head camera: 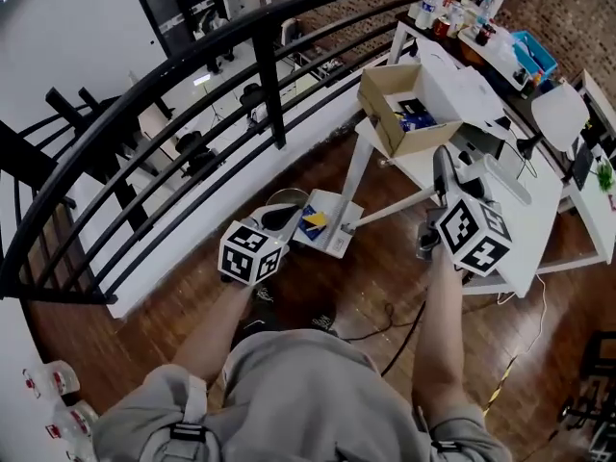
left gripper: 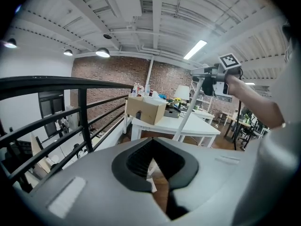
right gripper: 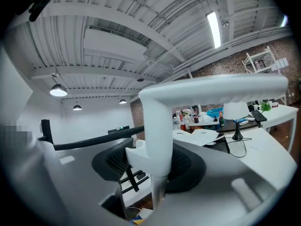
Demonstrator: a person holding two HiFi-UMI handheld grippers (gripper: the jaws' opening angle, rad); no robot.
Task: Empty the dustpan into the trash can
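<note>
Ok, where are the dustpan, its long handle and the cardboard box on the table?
dustpan [head camera: 328,204]: head view, bare white base of the pan.
long handle [head camera: 393,209]: head view, middle of the pole.
cardboard box [head camera: 377,112]: head view, outer side wall.

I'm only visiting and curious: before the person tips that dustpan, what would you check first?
1. Grip on handle: ok. The right gripper is shut on it.
2. Load in dustpan: ok. Blue and yellow scrap lies in it.
3. Dustpan over can: cannot tell. The can's rim shows just left of the pan, partly covered.
4. Left gripper free: ok. Its jaws meet at the tips with nothing between them.
5. Footing: not ok. A cable trails on the floor near the person's feet.
</note>
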